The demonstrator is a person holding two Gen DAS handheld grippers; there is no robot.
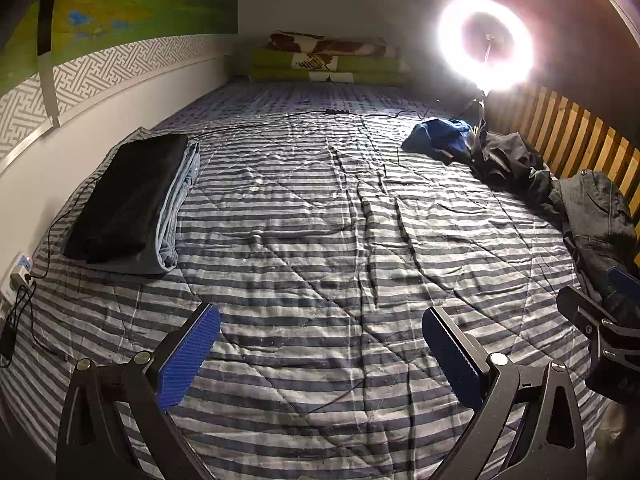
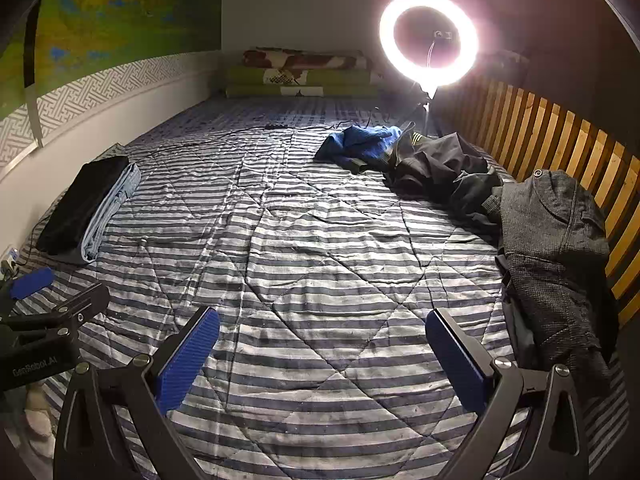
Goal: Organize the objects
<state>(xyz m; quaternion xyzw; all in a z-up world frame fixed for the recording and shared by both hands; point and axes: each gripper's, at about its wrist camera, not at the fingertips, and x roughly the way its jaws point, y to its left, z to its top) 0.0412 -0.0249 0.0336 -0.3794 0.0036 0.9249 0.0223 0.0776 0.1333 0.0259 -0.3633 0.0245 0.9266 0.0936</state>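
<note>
While both hover above the striped quilt (image 1: 320,220), left tongs (image 1: 320,344) spread empty, right tongs (image 2: 322,346) spread empty, folded stack (image 1: 128,200) by wall, loose clothes (image 2: 440,168) beside slatted rail (image 2: 560,140).

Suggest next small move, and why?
Probably reach the right gripper toward the crumpled grey textured jacket by the slatted rail: both grippers are open and empty, it lies nearest, and the folded black and light-blue stack shows where folded items go.

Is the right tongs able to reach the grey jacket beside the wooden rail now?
Probably yes. The right tongs are open and empty, and the grey jacket lies just ahead to their right on the striped quilt, with nothing between them.
</note>
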